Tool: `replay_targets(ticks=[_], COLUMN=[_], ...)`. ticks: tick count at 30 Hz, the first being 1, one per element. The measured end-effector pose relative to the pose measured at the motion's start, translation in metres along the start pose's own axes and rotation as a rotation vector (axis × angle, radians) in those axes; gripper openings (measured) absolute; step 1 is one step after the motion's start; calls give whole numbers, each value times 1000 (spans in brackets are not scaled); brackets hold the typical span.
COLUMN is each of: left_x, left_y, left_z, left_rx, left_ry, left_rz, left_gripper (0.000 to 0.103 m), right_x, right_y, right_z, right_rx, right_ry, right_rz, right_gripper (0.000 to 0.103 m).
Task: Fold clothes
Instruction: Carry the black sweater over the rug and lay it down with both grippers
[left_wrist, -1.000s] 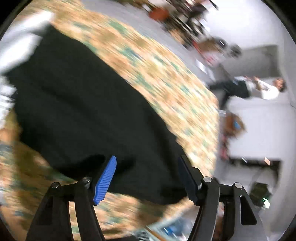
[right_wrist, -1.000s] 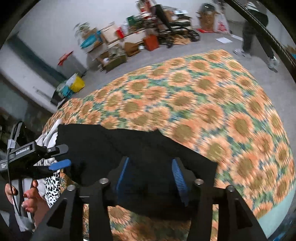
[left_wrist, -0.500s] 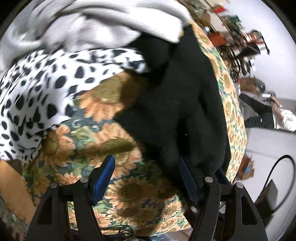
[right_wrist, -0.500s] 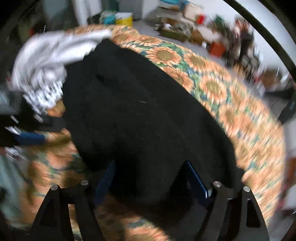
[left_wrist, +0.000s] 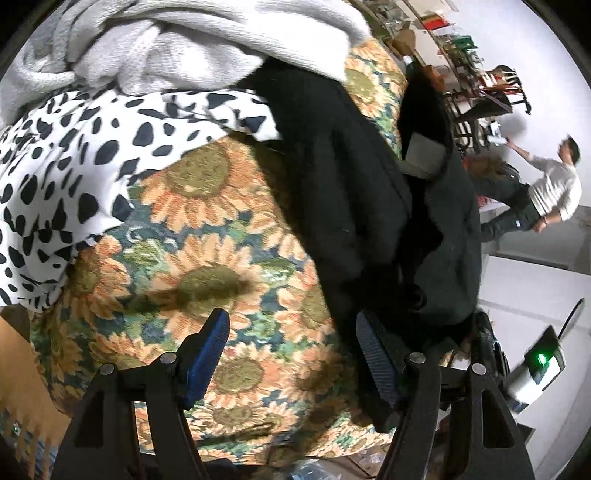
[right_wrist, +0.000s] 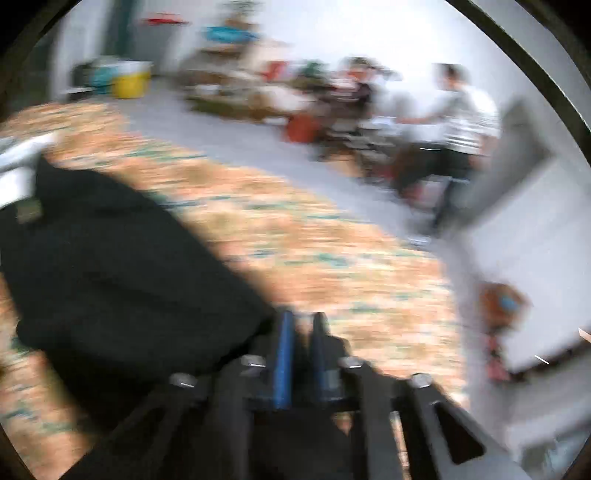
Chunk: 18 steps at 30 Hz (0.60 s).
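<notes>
- Sunflower cloth (left_wrist: 207, 236): woven, orange blooms on teal, covering the whole surface under both claws; bulging round in the fisheye, smeared to streaks in the R wrist view.
- Black garment (left_wrist: 351, 192): matte, soft fleece-like knit, lying in thick rumpled folds ahead of and to the right of the L claw (left_wrist: 295, 354); a pale rectangular label showing near its far end. In the R view it's spreading as a dark blurred mass (right_wrist: 122, 266) ahead-left of the R claw (right_wrist: 301, 328).
- Grey-white knit top (left_wrist: 177, 40): ribbed, fuzzy, heaped far ahead-left of the L claw, overlapping the black garment's far edge.
- Spotted fabric (left_wrist: 74, 158): thin, smooth, white w/ black blotches, draping left of the L claw, below the grey knit.
- L claw: fingers standing apart, ribbed blue pads, nothing between but sunflower cloth; right finger sitting against the garment's near edge.
- R claw: fingers having just snapped together; black cloth lying right at their base, but blur is hiding whether any fabric is pinched.
- Bkgd: person in a light top beyond the bed, cluttered shelves, all blurred.
</notes>
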<state>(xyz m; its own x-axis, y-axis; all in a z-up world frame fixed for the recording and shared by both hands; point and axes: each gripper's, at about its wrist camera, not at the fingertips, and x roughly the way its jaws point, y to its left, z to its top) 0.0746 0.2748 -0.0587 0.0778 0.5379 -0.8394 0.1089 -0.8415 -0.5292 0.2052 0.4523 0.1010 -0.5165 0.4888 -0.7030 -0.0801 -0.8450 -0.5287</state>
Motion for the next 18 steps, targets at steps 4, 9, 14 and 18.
replay_targets(ticks=[4,9,14,18], left_x=[20,68,95,109], left_y=[-19,-41,-88,-105], left_z=[1,13,33,28], left_rx=[18,-31,65,129], left_ry=[5,55,7,50], left_rz=[-30,-76,-37,4], left_gripper=[72,72,80,75], right_x=[45,29,13,20], right_y=[-108,-131,-81,-31], right_z=[-25,-57,-70,-70], right_rx=[286,387,265,130], right_ry=[257,284,263,301], right_rz=[126,417,550,575], right_gripper=[8,58,75,79])
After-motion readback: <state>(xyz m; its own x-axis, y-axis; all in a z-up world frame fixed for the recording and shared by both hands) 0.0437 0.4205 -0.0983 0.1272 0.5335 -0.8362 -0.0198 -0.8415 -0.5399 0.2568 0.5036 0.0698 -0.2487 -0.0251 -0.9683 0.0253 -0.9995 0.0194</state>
